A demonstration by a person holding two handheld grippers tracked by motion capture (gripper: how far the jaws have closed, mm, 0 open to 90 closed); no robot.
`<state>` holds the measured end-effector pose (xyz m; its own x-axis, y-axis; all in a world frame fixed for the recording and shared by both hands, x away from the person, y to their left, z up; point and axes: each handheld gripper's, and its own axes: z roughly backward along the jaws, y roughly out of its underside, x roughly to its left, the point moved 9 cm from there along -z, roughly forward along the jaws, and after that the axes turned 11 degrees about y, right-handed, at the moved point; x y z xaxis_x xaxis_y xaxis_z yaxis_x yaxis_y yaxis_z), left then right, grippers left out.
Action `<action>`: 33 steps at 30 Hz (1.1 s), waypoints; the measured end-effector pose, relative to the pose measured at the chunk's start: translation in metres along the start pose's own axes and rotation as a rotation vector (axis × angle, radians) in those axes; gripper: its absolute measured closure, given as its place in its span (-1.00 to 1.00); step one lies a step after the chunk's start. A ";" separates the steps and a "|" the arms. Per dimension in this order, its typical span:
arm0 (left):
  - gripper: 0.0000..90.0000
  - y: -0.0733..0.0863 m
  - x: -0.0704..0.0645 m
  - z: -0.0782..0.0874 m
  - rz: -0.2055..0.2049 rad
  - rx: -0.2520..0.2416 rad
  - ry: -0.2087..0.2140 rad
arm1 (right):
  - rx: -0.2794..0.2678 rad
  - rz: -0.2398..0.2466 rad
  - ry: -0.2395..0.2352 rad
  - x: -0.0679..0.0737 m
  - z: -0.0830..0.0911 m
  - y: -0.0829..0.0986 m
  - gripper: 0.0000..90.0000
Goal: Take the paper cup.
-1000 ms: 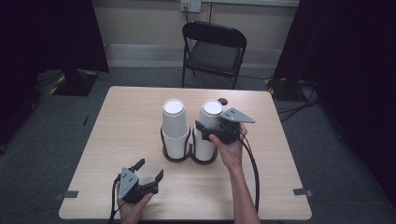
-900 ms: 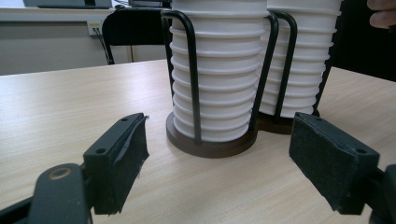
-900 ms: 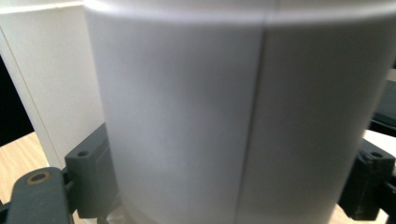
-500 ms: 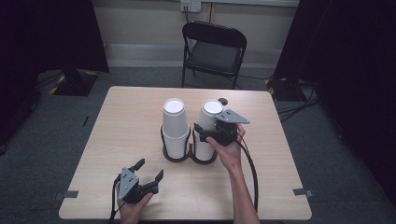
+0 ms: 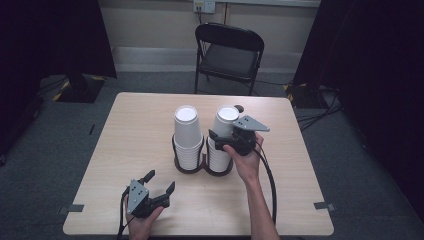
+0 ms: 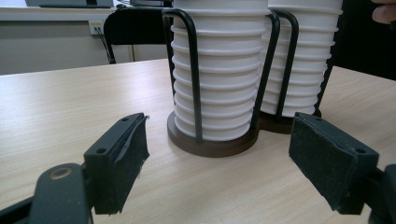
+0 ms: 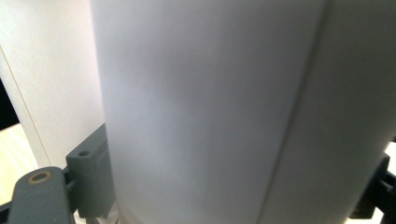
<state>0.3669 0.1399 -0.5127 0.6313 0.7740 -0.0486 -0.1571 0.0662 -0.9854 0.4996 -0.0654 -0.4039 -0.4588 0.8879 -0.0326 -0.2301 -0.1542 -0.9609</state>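
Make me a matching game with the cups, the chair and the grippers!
Things:
1. Left gripper
2. Right gripper
3. Chair
4. Left cup stack

States or places:
A. Behind the table's far edge
B. Jaws around the top cup of the right stack
C. In the rack, untouched
D. Open, low over the table near its front edge

Pairs: 1-D, 2-B, 3-A, 4-C

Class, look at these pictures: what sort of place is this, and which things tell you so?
Probably a recording studio or lab: black curtains flank one bare wooden table, with a folding chair and taped floor marks.
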 end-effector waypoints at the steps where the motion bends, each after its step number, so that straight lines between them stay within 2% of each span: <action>1: -0.57 0.000 0.000 0.000 0.000 0.000 0.001 | -0.013 -0.005 -0.003 0.000 0.001 -0.002 -0.71; 9: -0.59 0.000 -0.001 -0.001 0.003 0.005 0.004 | -0.025 -0.016 -0.011 -0.001 0.005 -0.010 -0.71; 25: -0.56 0.001 -0.001 -0.001 0.006 0.008 0.007 | -0.097 -0.026 -0.008 -0.004 0.015 -0.033 -0.70; 28: -0.56 0.001 -0.001 -0.002 0.008 0.008 0.006 | -0.096 -0.026 -0.017 -0.004 0.016 -0.034 -0.70; 31: -0.56 0.001 -0.001 -0.002 0.008 0.009 0.007 | -0.091 -0.004 -0.009 -0.004 0.016 -0.035 -0.70; 33: -0.55 0.001 -0.001 -0.002 0.009 0.010 0.010 | -0.098 -0.014 -0.013 -0.003 0.018 -0.038 -0.70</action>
<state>0.3673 0.1377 -0.5137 0.6374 0.7682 -0.0593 -0.1707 0.0657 -0.9831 0.4949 -0.0701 -0.3623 -0.4674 0.8839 -0.0161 -0.1521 -0.0983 -0.9835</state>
